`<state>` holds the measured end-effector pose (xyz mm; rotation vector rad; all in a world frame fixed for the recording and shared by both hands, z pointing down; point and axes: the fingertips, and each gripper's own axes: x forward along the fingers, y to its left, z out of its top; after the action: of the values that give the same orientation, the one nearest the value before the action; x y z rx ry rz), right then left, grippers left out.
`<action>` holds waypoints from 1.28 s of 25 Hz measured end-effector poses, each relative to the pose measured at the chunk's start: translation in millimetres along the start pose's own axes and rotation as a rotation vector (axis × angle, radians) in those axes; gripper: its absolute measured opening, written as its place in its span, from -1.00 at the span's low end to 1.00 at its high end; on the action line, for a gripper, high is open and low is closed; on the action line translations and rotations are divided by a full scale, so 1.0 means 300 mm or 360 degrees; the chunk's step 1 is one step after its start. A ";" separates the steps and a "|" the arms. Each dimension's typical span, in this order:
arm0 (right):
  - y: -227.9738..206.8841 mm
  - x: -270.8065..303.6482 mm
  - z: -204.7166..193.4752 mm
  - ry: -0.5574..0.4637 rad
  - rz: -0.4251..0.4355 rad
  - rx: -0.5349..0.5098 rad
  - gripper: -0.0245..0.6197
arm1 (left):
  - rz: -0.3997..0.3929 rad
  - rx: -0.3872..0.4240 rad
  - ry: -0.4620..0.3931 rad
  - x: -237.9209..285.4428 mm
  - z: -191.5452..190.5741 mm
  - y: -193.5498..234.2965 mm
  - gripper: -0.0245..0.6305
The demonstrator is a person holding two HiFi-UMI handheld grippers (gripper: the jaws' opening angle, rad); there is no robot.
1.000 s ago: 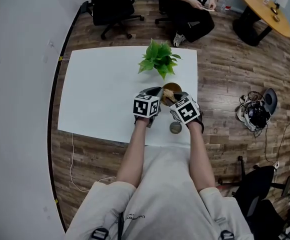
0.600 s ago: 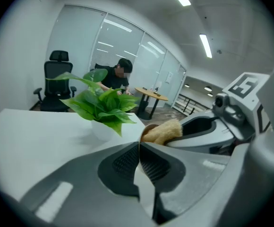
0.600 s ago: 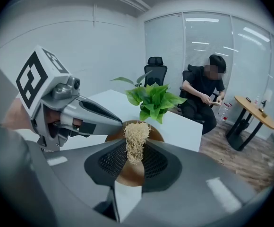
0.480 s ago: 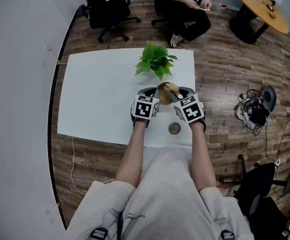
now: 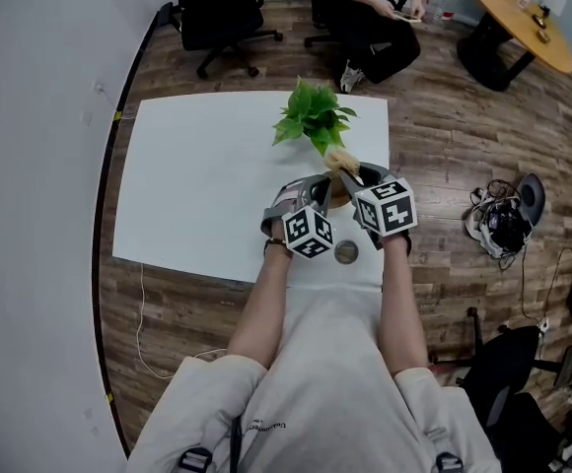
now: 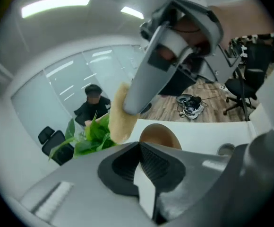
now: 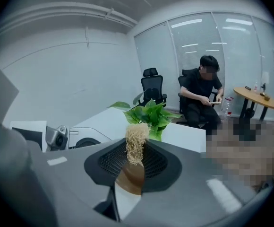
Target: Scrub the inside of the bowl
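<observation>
The brown bowl (image 6: pixel 159 135) is seen over the white table (image 5: pixel 207 185) near a leafy plant (image 5: pixel 313 114), its rim pinched by the closed jaws of the left gripper (image 6: pixel 140 148). Only in the right gripper view is the right gripper (image 7: pixel 135 156) shown clamped tight on a fibrous scrubber (image 7: pixel 136 141) (tuft upward).

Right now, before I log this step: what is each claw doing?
Left claw: closed, seemingly pinching the bowl rim.
Right claw: closed on the fibre scrubber.

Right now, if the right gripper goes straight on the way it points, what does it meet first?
Probably the leaves of the plant, just beyond the scrubber in the right gripper; depth is unclear.
</observation>
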<state>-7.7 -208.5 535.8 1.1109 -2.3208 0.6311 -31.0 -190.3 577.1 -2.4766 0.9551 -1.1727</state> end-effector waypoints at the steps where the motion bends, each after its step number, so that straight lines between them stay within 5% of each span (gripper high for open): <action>1: 0.006 0.004 -0.011 0.0013 0.0015 0.0014 -0.59 | 0.0001 0.0061 -0.0045 -0.005 0.022 -0.014 -0.91; 8: -0.022 0.002 -0.070 0.0089 0.0002 0.0109 -0.59 | 0.0028 0.0152 -0.0179 -0.029 0.061 -0.028 -0.91; 15: -0.108 -0.032 -0.106 0.0090 -0.0087 0.0208 -0.59 | 0.0073 0.0043 -0.0222 -0.052 0.052 0.023 -0.91; 20: -0.122 -0.053 -0.090 0.0036 -0.0054 0.0254 -0.59 | -0.0012 -0.0484 -0.0364 -0.076 0.026 0.107 -0.91; 32: -0.067 -0.031 -0.073 0.0095 0.0087 0.0130 -0.60 | 0.0097 -0.1483 -0.0515 -0.125 -0.109 0.294 -0.91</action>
<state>18.5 -201.5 551.0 1.0530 -2.2993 0.7751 -113.6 -230.9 534.8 -3.1102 1.7268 -0.2626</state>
